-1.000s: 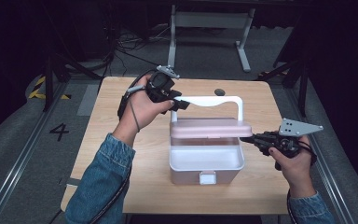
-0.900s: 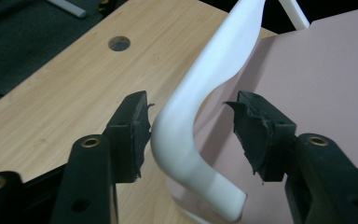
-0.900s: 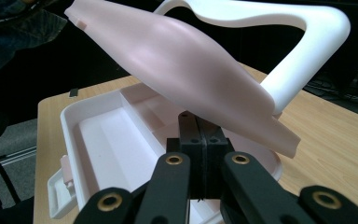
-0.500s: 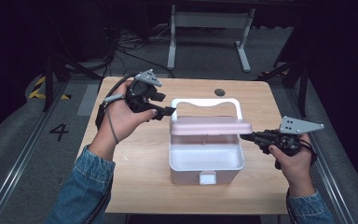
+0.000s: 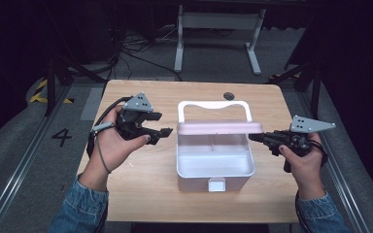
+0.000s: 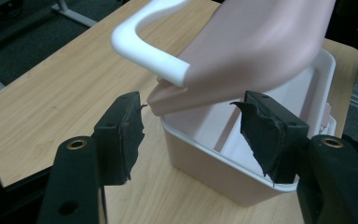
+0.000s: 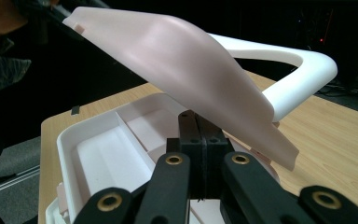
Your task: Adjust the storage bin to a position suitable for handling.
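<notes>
High view: floor "4" (image 5: 61, 137) (painted); left hand-held gripper (image 5: 164, 134) apart, right hand-held gripper (image 5: 254, 138) together.

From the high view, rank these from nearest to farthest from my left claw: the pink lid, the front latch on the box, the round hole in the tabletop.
1. pink lid: just right of the left claw, raised over the box.
2. front latch: on the box's near wall, toward the person.
3. round hole: in the tabletop near its far edge, beyond the white handle.

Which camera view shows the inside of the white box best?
The high view: it looks straight down into the white box, showing the floor and divider. The left gripper view shows one corner under the pink lid; the right gripper view shows two compartments.
</notes>
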A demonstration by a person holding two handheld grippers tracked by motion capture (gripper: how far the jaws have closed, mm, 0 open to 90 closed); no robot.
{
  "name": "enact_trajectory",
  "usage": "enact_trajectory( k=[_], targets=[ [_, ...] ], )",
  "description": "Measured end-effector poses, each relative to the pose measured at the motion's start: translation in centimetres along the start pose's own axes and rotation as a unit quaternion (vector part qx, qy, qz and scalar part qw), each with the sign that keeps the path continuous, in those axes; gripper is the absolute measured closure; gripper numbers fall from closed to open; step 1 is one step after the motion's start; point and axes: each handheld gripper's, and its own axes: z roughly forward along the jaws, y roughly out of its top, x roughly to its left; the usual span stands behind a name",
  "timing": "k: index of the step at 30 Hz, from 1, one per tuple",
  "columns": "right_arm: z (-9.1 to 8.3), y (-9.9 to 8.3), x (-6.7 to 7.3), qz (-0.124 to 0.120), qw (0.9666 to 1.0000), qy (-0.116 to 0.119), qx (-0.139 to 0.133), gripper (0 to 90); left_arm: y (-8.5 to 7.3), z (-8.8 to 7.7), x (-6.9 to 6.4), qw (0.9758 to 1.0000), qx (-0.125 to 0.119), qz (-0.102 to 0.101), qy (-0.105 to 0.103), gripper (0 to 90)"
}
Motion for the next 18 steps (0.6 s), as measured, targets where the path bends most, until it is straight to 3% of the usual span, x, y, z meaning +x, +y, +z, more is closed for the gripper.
enact_trajectory(
  k=[8,13,18],
  targets=[
    [0.1,0.3,-0.4,0.011,0.9999,0.002,-0.005,90.0,-1.4,1.5,-0.1,1.0000,-0.001,-0.001,0.000,36.3],
    [0.3,0.5,-0.5,0.011,0.9999,0.001,-0.008,90.0,-1.1,2.5,-0.6,0.9993,-0.021,0.023,0.019,36.3],
    [0.4,0.4,-0.5,0.012,0.9999,0.004,-0.006,90.0,-0.4,3.8,-0.8,0.9992,-0.030,0.025,0.007,36.6]
  ],
)
